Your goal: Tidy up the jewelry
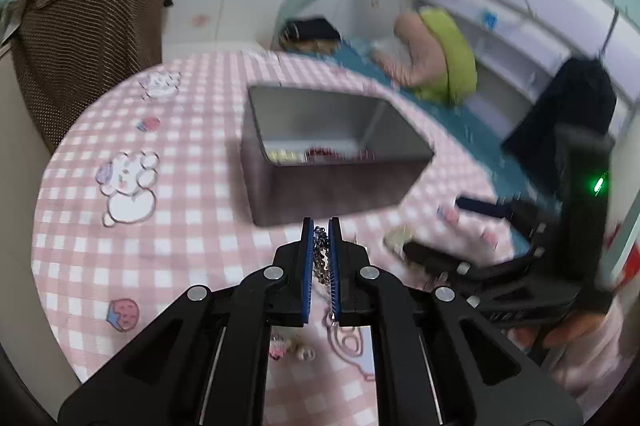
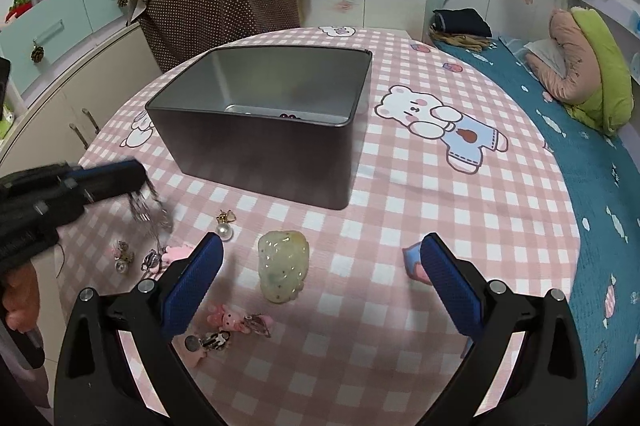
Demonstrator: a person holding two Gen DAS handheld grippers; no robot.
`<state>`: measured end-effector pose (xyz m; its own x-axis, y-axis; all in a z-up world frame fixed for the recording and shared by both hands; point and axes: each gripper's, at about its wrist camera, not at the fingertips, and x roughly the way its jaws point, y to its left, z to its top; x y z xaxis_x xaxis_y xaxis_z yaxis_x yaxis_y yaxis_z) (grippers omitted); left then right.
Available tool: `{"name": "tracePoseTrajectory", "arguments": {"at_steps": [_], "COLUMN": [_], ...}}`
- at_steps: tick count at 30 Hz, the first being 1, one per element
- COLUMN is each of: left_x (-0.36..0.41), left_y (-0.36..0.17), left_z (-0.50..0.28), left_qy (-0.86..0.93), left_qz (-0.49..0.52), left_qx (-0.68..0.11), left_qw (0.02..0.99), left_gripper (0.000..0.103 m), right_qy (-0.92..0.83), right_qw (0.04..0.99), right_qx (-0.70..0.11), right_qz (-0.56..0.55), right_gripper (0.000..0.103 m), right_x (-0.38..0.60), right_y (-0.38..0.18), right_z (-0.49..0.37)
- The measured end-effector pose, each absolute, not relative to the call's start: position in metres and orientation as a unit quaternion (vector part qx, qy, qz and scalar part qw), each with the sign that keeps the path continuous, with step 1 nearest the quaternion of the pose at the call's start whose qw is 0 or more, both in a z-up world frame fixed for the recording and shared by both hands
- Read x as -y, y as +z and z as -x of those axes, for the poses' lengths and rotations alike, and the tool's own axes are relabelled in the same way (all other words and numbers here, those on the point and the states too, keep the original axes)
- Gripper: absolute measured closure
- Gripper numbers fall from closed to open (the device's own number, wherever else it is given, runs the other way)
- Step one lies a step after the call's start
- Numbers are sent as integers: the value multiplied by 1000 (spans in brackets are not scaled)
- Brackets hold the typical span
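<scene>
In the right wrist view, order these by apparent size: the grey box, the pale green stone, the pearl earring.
1. Grey box, largest though farthest.
2. Pale green stone.
3. Pearl earring, smallest.

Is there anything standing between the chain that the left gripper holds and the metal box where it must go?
Nothing visible stands in the way. The left gripper holds the chain just short of the box, with only bare tablecloth between them. The box is open on top; only its near wall must be cleared.
</scene>
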<state>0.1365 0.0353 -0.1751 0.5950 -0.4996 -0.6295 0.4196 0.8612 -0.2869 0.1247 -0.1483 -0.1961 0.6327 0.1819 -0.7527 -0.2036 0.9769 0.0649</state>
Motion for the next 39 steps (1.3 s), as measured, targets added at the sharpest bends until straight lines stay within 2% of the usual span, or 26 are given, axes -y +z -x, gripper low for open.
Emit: {"name": "tracePoseTrajectory", "arguments": {"at_steps": [5,7,9,15,17,20,23,25,26,27,28,30,36,39], "left_x": [-53,-61,-66,-79,-82,-78,-59,-49,-47,-45,-44,-46,-37,-33], "left_y": [-161,-160,-161,-168,-170,-173,-183,-195,-200,-203,-205,-207,-214,-215], "left_z": [-139,-141,-142,-141,-142,-141,-139,-138,-137,-134,-131,-124,-115,-117], "left_qy": [-254,-260,-262,-276,-287,-285,-265,-259,-253,-239,-231,-221,-219,-220], "left_qz": [114,134,148,193,209,194,117,77,64,45,33,15,-35,-54], "left_qx": [-350,-350,-353,-365,-367,-375,-397,-417,-422,-423,-422,-416,-411,-404], "left_qw": [895,890,886,868,860,861,871,868,868,873,876,882,884,886], "left_gripper": [96,96,96,96,96,96,96,95,94,91,79,63,62,69], "right_qy": [115,116,118,120,120,123,120,122,120,115,115,115,113,114], "right_qw": [901,898,891,893,893,892,892,891,891,891,891,891,891,891], "right_qx": [-417,-423,-436,-432,-433,-434,-434,-435,-436,-437,-436,-437,-437,-438], "right_qz": [26,36,41,41,33,31,38,39,40,44,46,45,44,44], "right_gripper": [14,21,38,66,70,69,69,63,51,46,45,44,44,44], "right_x": [140,136,133,134,138,140,140,137,137,137,135,136,136,136], "right_y": [-198,-203,-210,-212,-211,-211,-210,-210,-210,-211,-212,-212,-213,-213], "right_z": [-126,-127,-129,-127,-127,-127,-126,-125,-125,-125,-124,-124,-127,-128]}}
